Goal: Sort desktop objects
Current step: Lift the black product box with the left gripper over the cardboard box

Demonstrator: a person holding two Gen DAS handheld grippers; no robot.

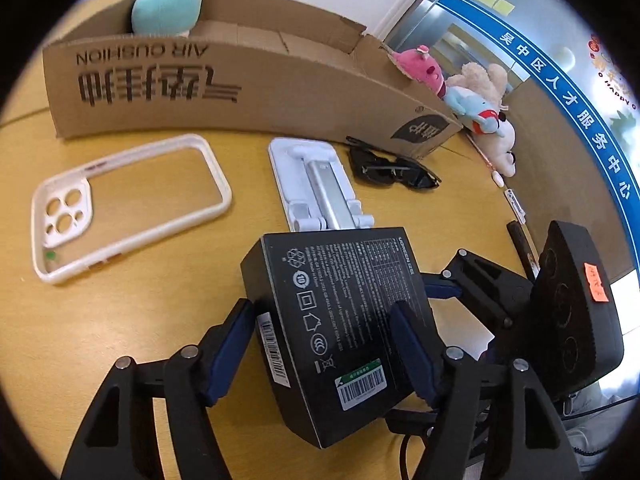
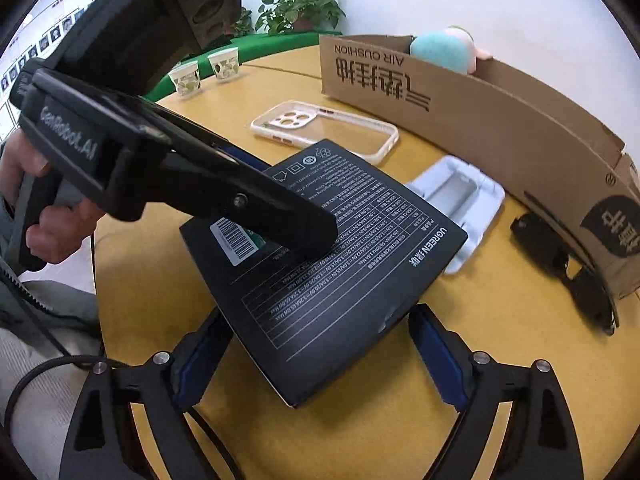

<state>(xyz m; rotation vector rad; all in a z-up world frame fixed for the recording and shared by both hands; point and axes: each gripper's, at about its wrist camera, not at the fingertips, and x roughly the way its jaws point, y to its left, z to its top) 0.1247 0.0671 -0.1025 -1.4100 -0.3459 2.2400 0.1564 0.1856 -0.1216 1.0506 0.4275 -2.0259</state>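
A black product box (image 1: 340, 320) with white print is tilted above the yellow table. My left gripper (image 1: 324, 344) is shut on the black box, a blue pad on each side. In the right wrist view the box (image 2: 332, 260) lies between the fingers of my right gripper (image 2: 316, 356), which stands open around its near corner; contact is unclear. The left gripper (image 2: 280, 216) reaches over the box from the left there. A white phone case (image 1: 128, 204), a white phone stand (image 1: 316, 184) and black sunglasses (image 1: 392, 168) lie on the table.
A long cardboard box (image 1: 240, 84) holding a teal plush (image 1: 168, 4) stands at the back. Plush toys (image 1: 476, 104) lie by its right end. Two paper cups (image 2: 208, 70) and a plant (image 2: 300, 8) are at the far left in the right wrist view.
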